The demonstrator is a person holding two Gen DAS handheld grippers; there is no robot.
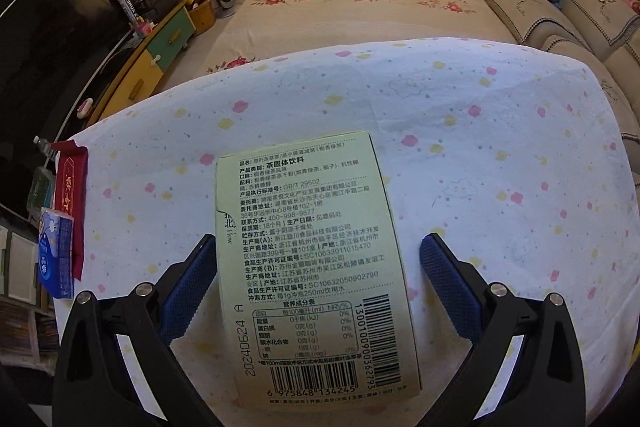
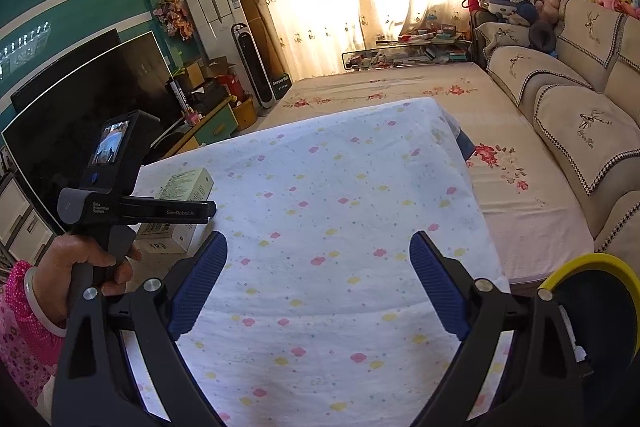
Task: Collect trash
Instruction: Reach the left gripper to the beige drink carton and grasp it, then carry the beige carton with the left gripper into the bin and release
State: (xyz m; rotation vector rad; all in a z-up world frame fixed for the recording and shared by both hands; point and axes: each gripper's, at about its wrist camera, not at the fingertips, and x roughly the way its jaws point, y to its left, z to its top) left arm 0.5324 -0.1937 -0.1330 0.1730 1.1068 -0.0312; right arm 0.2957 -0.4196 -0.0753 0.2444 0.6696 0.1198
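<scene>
Left gripper (image 1: pixel 316 267): jaws spread wide, straddling the pale green box (image 1: pixel 316 267); the blue pad on one side sits right against the box edge, the other pad stands clear of it, so nothing is clamped

Pale green box: lying flat on the desk (image 1: pixel 480 131) near its left edge, printed back panel and barcodes facing up; in the right wrist view the same box (image 2: pixel 188 183) shows beyond the left gripper (image 2: pixel 208 211), which a hand (image 2: pixel 86 263) in a pink sleeve holds from the left

Right gripper (image 2: pixel 318 255): jaws wide apart, hanging over bare cloth in the middle of the desk, touching nothing

Desk (image 2: pixel 360 187): covered with a white cloth dotted with pink and yellow flowers

Left edge of the desk: a dark red packet (image 1: pixel 72 187) lies along it, and a blue and white packet (image 1: pixel 56 255) is right beside that, toward the near corner

Bin (image 2: pixel 592 307): dark with a yellow rim, just off the desk's near right corner, partly hidden behind the right gripper's frame

Beyond the far edge: a bed (image 1: pixel 360 11) with a flower-print sheet, a sofa (image 2: pixel 580 107) along its right side
</scene>
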